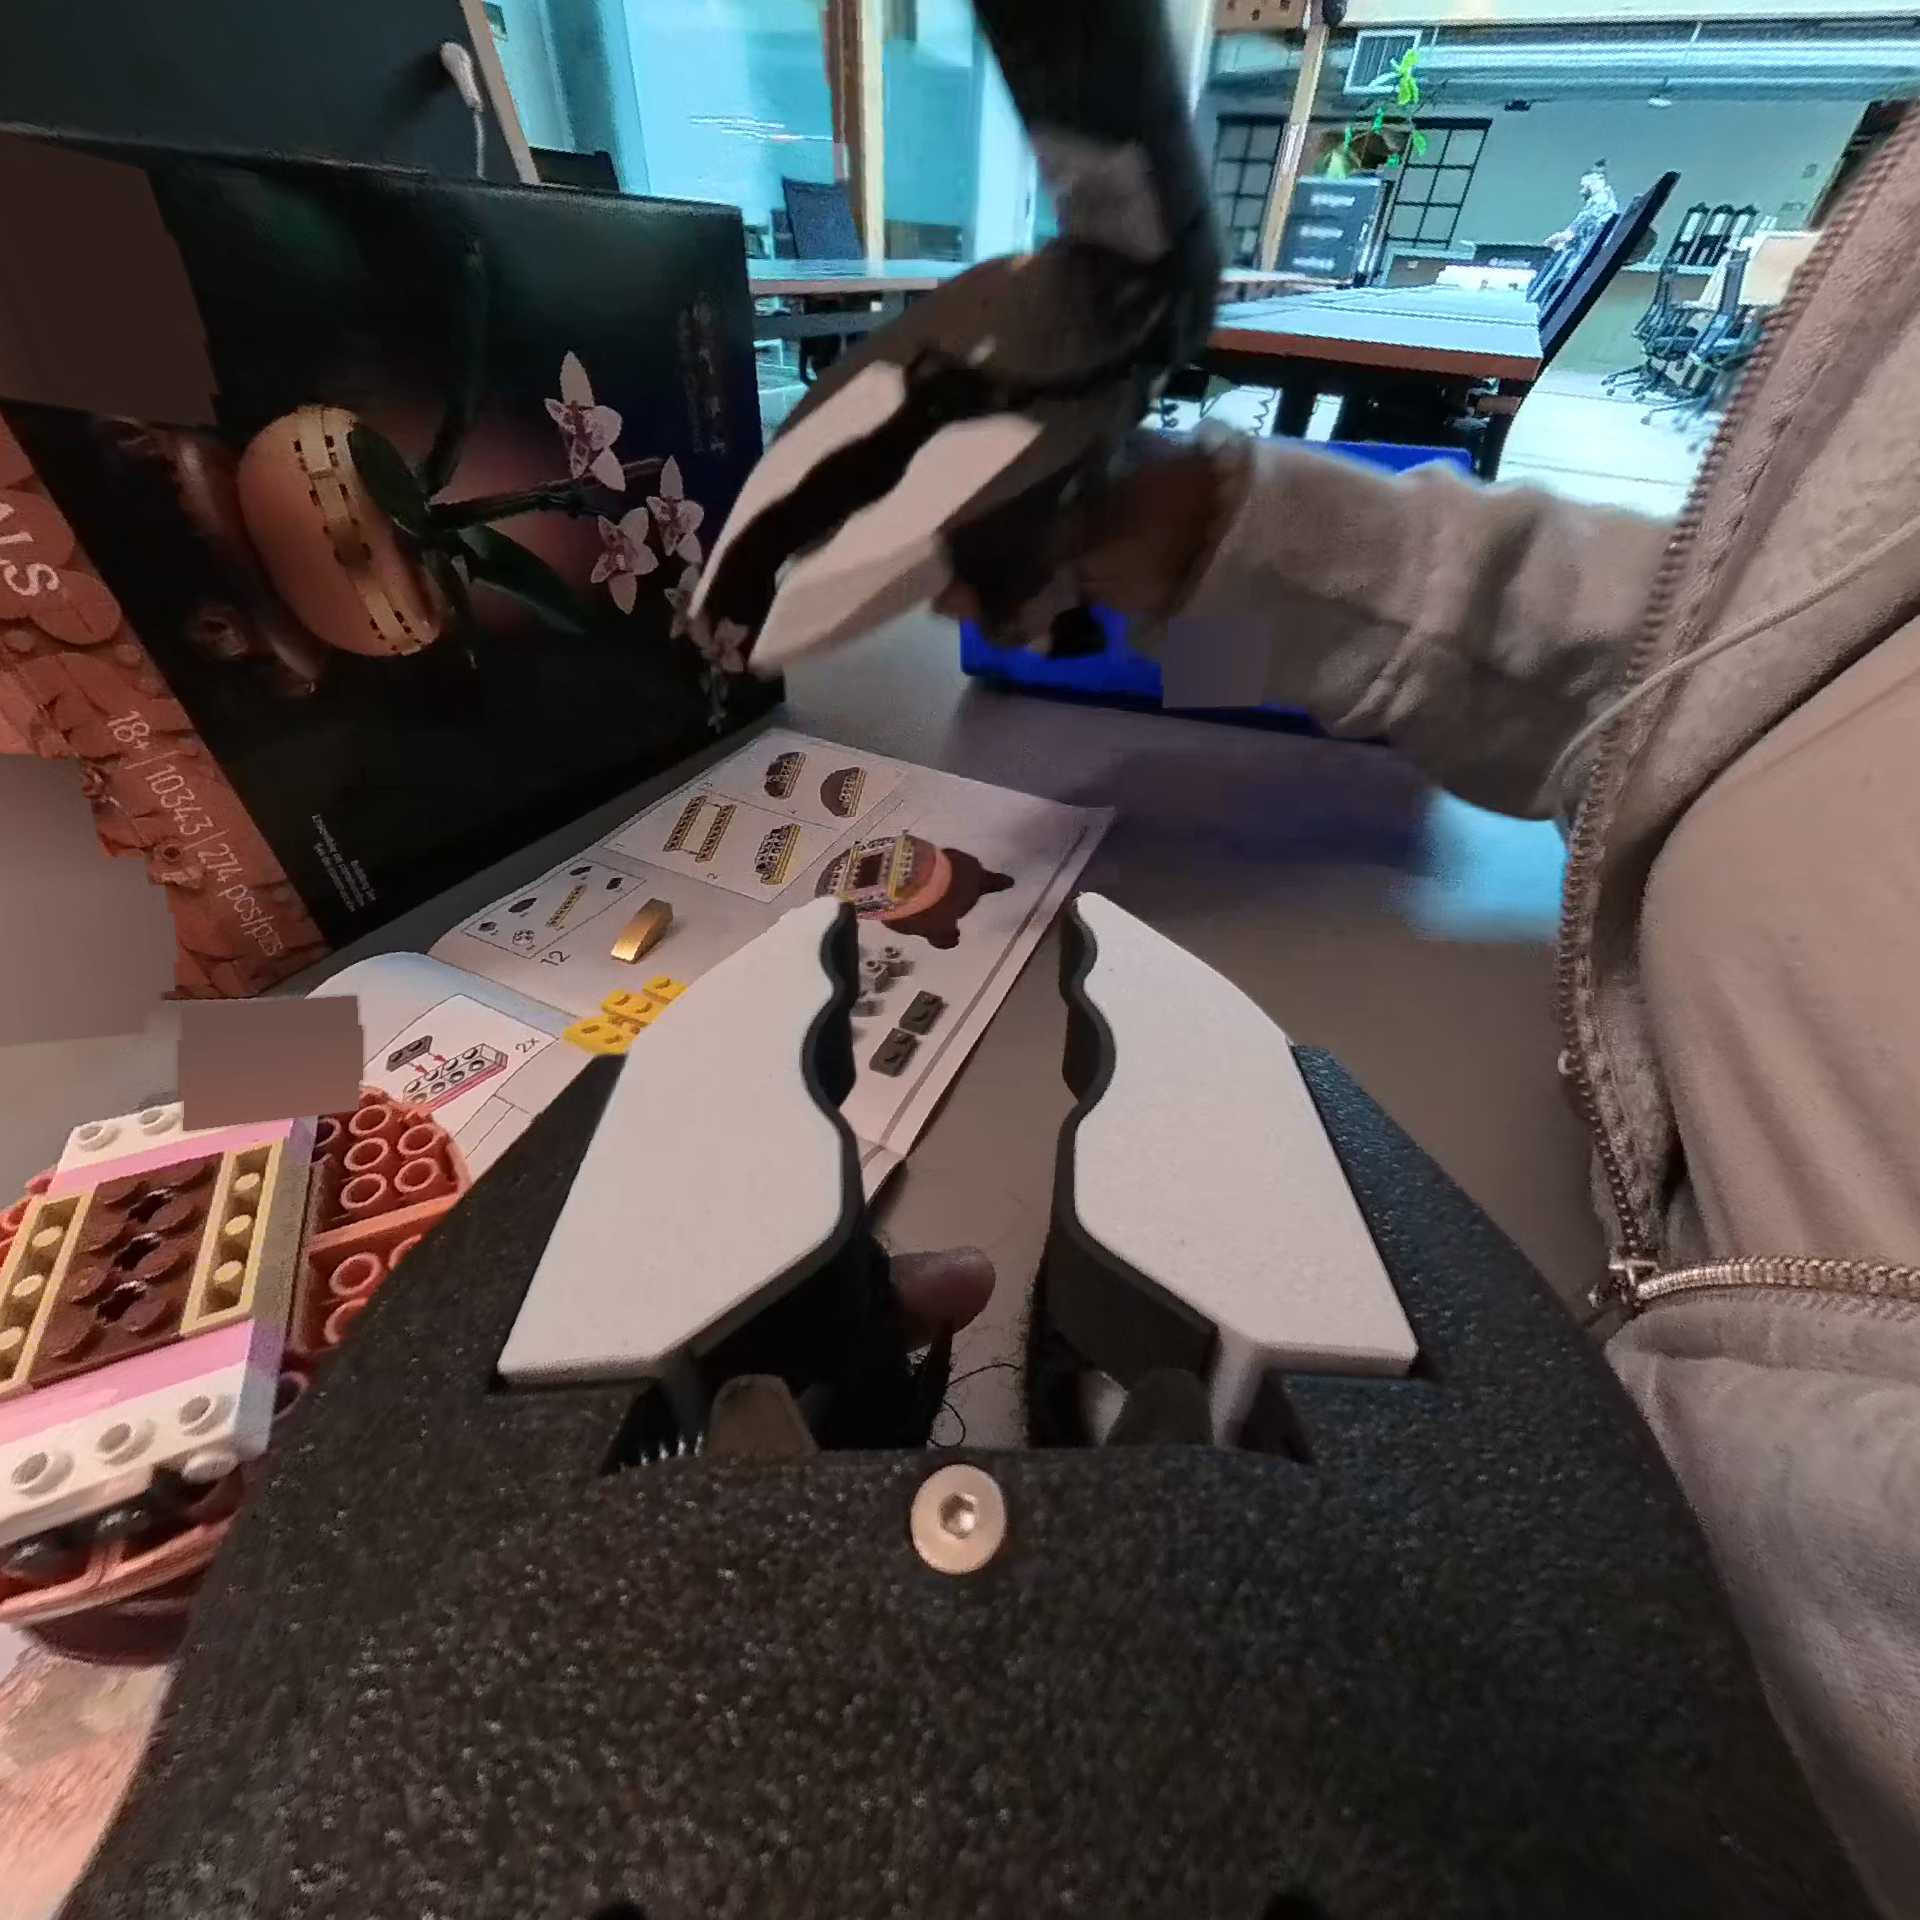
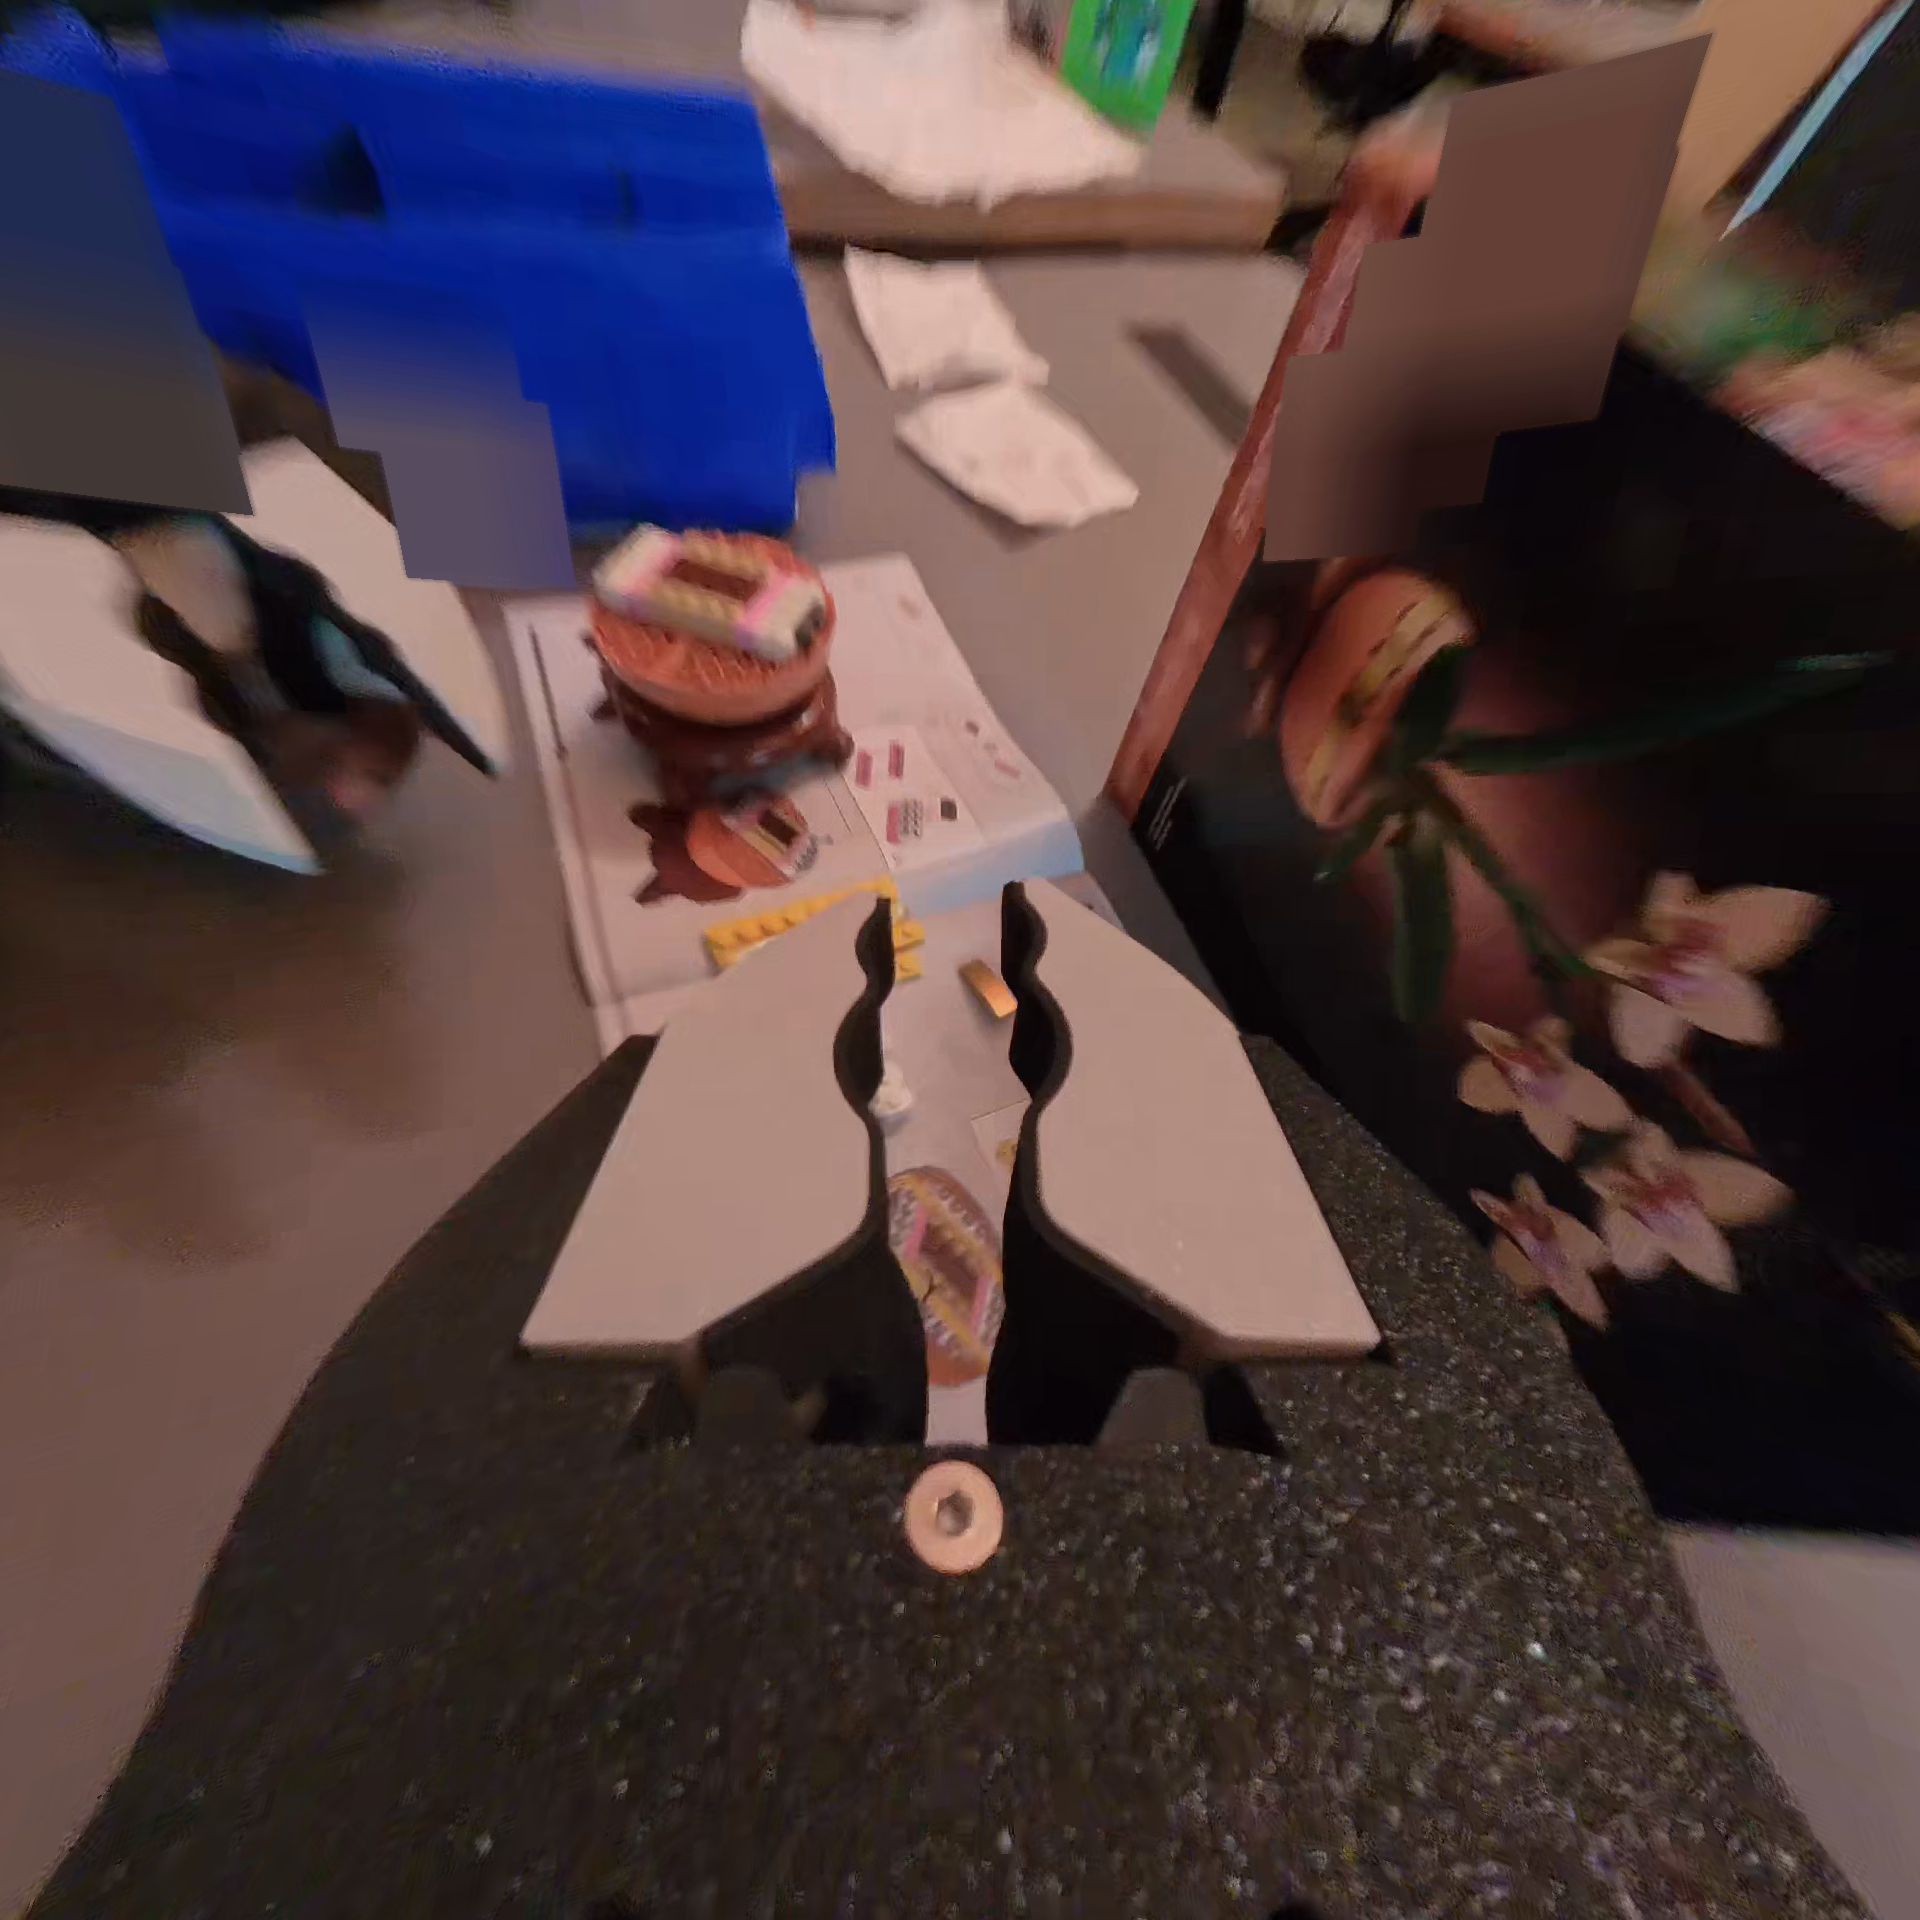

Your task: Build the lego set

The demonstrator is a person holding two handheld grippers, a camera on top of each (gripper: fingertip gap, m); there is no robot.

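The partly built lego pot [image 1: 156, 1278], salmon round base with a white, pink, tan and brown block on top, sits at my left in the left wrist view and mid-table on the booklet in the right wrist view [image 2: 717, 644]. My left gripper [image 1: 961, 925] is open and empty above the open instruction booklet [image 1: 790, 831]. Yellow plates [image 1: 623, 1013] and a gold sloped piece [image 1: 642, 928] lie on the booklet. My right gripper [image 2: 940, 914] is open and empty, hovering over the gold piece [image 2: 987, 985] and yellow plates [image 2: 790, 920]. It shows raised in the left wrist view [image 1: 727, 623].
The dark lego box [image 1: 416, 540] stands upright beside the booklet; it is at the right in the right wrist view [image 2: 1558, 935]. A blue bin [image 2: 499, 291] is behind the pot. White paper bags [image 2: 987, 416] lie farther back. A person's grey sleeve [image 1: 1403, 613] reaches across. Spacing between my two grippers at the tips: around 12 cm. My left gripper's tips are some 11 cm from the partly built lego pot [image 1: 156, 1278]. My right wrist view [image 2: 697, 582] looks at it from another angle.
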